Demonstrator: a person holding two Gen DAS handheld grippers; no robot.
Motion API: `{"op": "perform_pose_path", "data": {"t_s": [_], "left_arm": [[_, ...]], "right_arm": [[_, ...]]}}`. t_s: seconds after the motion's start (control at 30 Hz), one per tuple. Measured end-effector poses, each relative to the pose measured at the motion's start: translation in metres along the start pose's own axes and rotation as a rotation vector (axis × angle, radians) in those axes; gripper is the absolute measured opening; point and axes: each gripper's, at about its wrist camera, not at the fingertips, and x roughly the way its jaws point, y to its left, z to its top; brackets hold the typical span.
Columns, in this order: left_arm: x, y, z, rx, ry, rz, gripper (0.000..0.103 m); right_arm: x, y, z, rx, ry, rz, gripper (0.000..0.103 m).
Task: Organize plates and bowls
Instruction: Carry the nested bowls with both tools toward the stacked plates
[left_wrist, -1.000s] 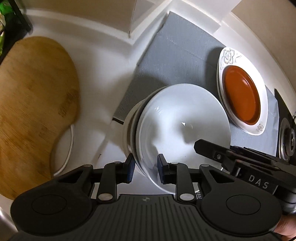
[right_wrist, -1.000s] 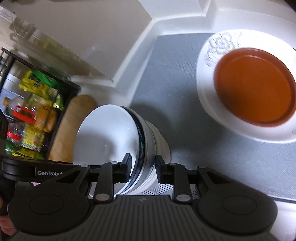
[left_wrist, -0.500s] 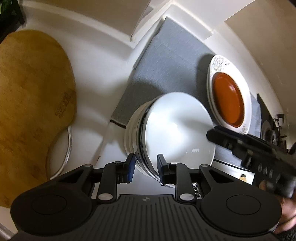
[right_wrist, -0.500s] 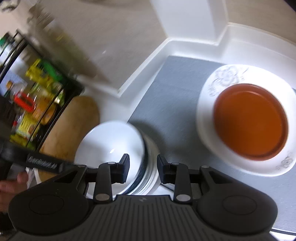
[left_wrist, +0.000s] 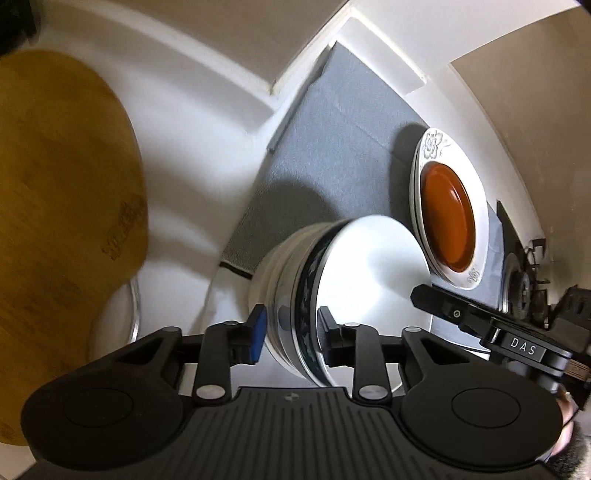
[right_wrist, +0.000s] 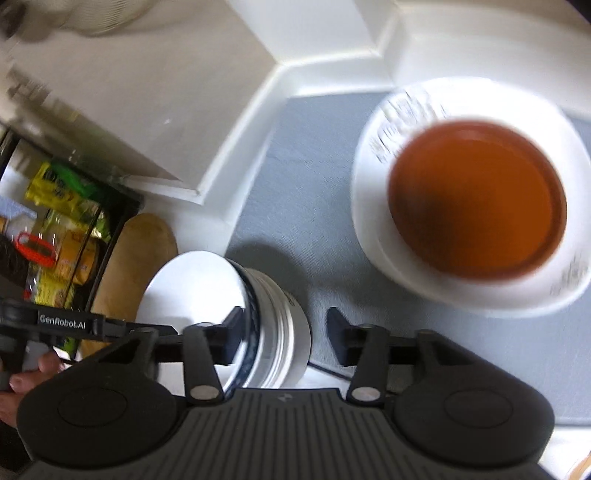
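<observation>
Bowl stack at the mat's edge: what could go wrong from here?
1. The bowl stack leans, and the right gripper has just been opening around it, pads clear; only the left gripper straddles its rim, so the stack may topple.
2. The orange plate sits close; a sliding bowl could hit it.

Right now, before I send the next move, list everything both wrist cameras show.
bowl stack: several nested, white, top one blue-patterned outside, at the mat's near edge
mat: one, grey, on the white counter
plates: at least two stacked, white with floral print, on the mat
dish: one, orange-brown, on the plates
cutting board: one, wooden, left of the bowls
rack of packets: one, black, far left
left gripper: straddling the stack's rim
right gripper: jaws just opened, stack between them
</observation>
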Motion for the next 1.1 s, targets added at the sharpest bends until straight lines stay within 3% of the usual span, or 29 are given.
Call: {"op": "perform_pose_path", "data": {"t_s": [0.03, 0.1, 0.27, 0.37, 0.5, 0.53, 0.63, 0.73, 0.83, 0.93, 1.1], "left_arm": [[0.002, 0.002, 0.000, -0.010, 0.007, -0.008, 0.034], [0.006, 0.002, -0.001, -0.011, 0.020, -0.011, 0.037], [0.020, 0.003, -0.004, -0.039, 0.053, 0.016, 0.052], [0.030, 0.003, -0.006, -0.037, 0.077, 0.017, 0.057], [0.034, 0.003, -0.006, -0.042, 0.065, 0.008, 0.054], [0.034, 0.002, -0.007, -0.024, 0.049, 0.005, 0.047], [0.033, -0.004, -0.007, 0.019, 0.029, 0.009, 0.043], [0.034, 0.000, -0.006, 0.019, 0.034, -0.012, 0.041], [0.033, 0.006, -0.003, 0.013, 0.049, -0.033, 0.040], [0.030, 0.001, -0.003, 0.029, 0.057, 0.003, 0.040], [0.030, 0.003, -0.001, 0.036, 0.065, 0.004, 0.040]], "right_arm": [[0.002, -0.006, -0.002, 0.043, 0.007, 0.010, 0.077], [0.007, -0.018, -0.009, 0.133, 0.018, 0.052, 0.082], [0.023, -0.037, -0.026, 0.325, 0.040, 0.167, 0.084], [0.032, -0.036, -0.035, 0.367, 0.045, 0.300, 0.085], [0.032, -0.015, -0.040, 0.220, 0.029, 0.179, 0.078], [0.034, -0.013, -0.040, 0.208, 0.042, 0.170, 0.078], [0.041, -0.013, -0.043, 0.224, 0.080, 0.203, 0.076], [0.043, -0.019, -0.045, 0.270, 0.065, 0.222, 0.074], [0.041, -0.030, -0.048, 0.310, 0.059, 0.248, 0.062], [0.031, -0.026, -0.046, 0.266, 0.045, 0.251, 0.051], [0.029, -0.029, -0.045, 0.271, 0.033, 0.260, 0.050]]}}
